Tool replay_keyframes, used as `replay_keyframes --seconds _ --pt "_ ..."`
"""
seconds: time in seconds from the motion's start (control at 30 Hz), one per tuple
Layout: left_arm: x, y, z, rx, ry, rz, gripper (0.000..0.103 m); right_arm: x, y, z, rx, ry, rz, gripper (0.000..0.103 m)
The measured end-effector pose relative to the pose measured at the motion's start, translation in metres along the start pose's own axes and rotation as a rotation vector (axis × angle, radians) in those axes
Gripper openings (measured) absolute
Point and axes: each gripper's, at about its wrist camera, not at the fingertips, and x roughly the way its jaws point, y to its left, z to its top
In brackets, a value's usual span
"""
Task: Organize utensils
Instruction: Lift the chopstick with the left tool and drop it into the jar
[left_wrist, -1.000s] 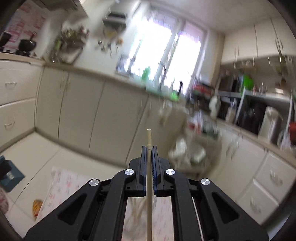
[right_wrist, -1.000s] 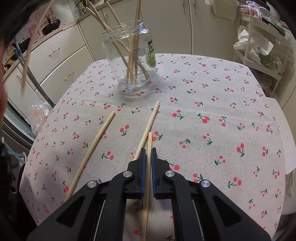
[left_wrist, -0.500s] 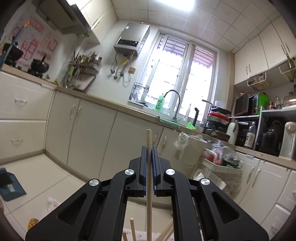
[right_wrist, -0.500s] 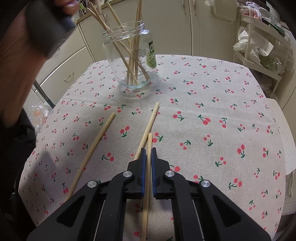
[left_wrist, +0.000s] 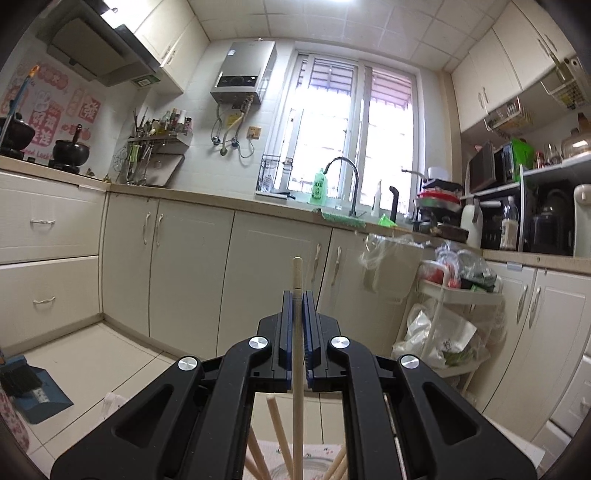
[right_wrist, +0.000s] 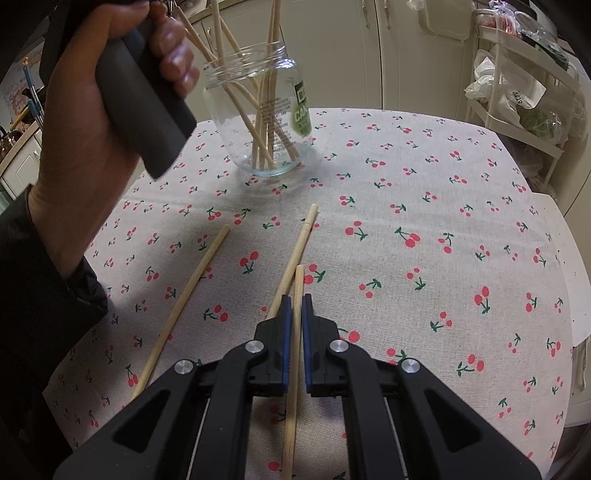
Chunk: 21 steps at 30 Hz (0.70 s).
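Note:
My left gripper (left_wrist: 297, 295) is shut on a wooden chopstick (left_wrist: 297, 350) held upright; below it the tops of other chopsticks (left_wrist: 275, 421) and a glass rim show. In the right wrist view the hand holding the left gripper (right_wrist: 122, 85) hovers left of and above the glass jar (right_wrist: 266, 122), which holds several chopsticks. My right gripper (right_wrist: 294, 301) is shut on another chopstick (right_wrist: 293, 350) just above the cherry-print tablecloth (right_wrist: 424, 258). Two loose chopsticks lie on the cloth, one (right_wrist: 299, 243) touching the held one, one (right_wrist: 184, 302) further left.
Kitchen cabinets (left_wrist: 184, 266), a sink counter with a tap (left_wrist: 343, 184) and a white trolley with bags (left_wrist: 450, 332) stand behind the table. The trolley also shows in the right wrist view (right_wrist: 517, 92) at the far right.
The left gripper has tilted up and moved over the jar with its chopstick; the hand now appears beside the jar. The right gripper has not moved.

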Motion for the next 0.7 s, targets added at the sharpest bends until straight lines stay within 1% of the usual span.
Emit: replay_keyframes --seconds 0.07,0.27,0.33,0.43,0.47,0.5,0.53,0.63,0.7 --pt "-0.002 0.001 -0.004 0.013 0.014 -0.004 0.005 0.000 0.000 0.000 0.000 0.000 0.000 0.006" --pt "-0.004 0.004 -0.015 0.069 0.120 -0.029 0.005 0.001 -0.004 0.001 0.026 0.002 0.025 0.006" --pt "-0.008 0.006 -0.015 0.083 0.139 -0.032 0.009 0.001 -0.004 0.001 0.024 0.003 0.026 0.006" --pt "-0.018 0.010 -0.012 0.089 0.165 -0.038 0.021 0.001 -0.003 0.001 0.014 0.003 0.020 0.006" --pt "-0.022 0.012 -0.010 0.090 0.165 -0.038 0.028 0.001 -0.002 0.001 0.009 0.004 0.018 0.006" --pt "-0.028 0.013 -0.009 0.090 0.162 -0.037 0.034 0.001 -0.002 0.001 0.007 0.004 0.018 0.006" --pt "-0.033 0.014 -0.007 0.092 0.159 -0.036 0.035 0.001 -0.002 0.001 0.008 0.005 0.019 0.006" --pt "-0.054 0.021 0.000 0.088 0.143 -0.027 0.045 0.001 -0.003 0.001 0.006 0.004 0.022 0.006" --pt "-0.072 0.028 0.002 0.069 0.136 -0.009 0.056 0.001 -0.004 0.000 0.006 0.003 0.024 0.006"
